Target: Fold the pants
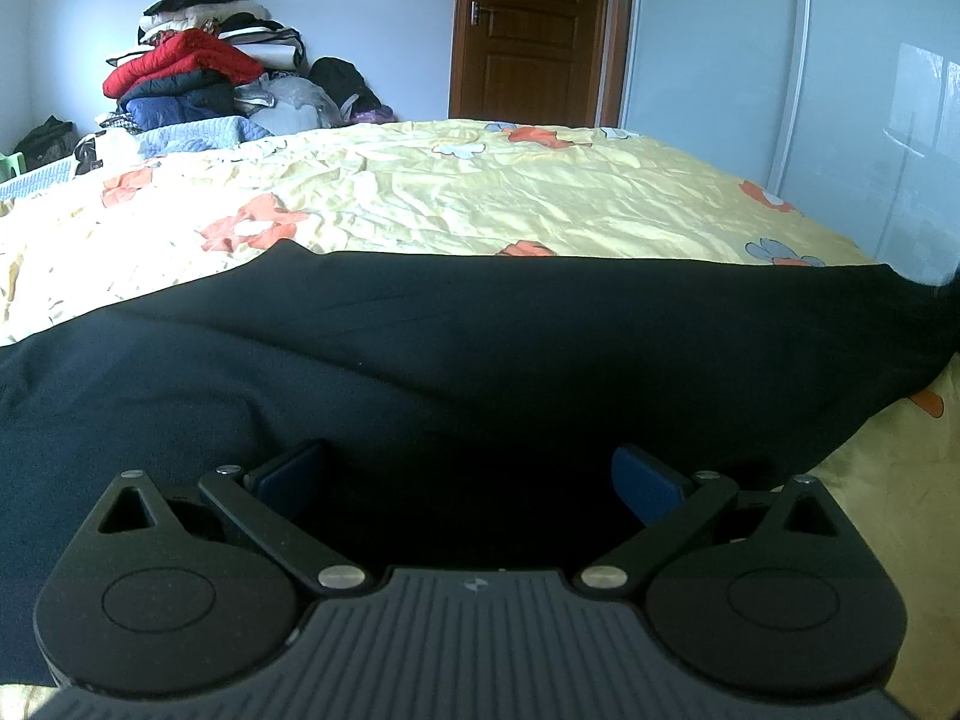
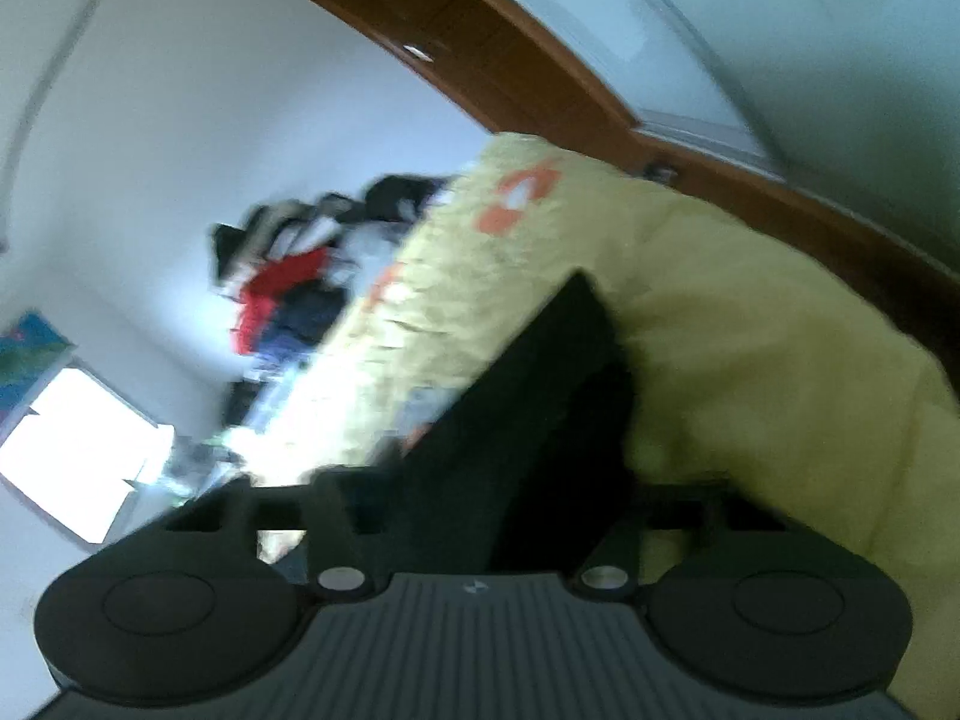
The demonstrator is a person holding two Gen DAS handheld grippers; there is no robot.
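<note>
black pants (image 1: 480,330) lie spread across a yellow floral bed sheet (image 1: 450,192), a pile of clothes (image 1: 198,72) heaped beyond the bed. the left gripper (image 1: 471,480) rests low over the pants, its fingers wide apart. the right gripper (image 2: 516,480), in a blurred, tilted view, is clamped on a fold of the pants.

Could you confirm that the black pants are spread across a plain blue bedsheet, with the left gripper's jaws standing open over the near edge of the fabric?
Not quite: the bedsheet is not plain blue but pale yellow with orange and blue-grey flowers, as the left wrist view shows. The rest holds: the black pants are spread across it, and the left gripper has its jaws standing open over the near edge of the fabric.
</note>
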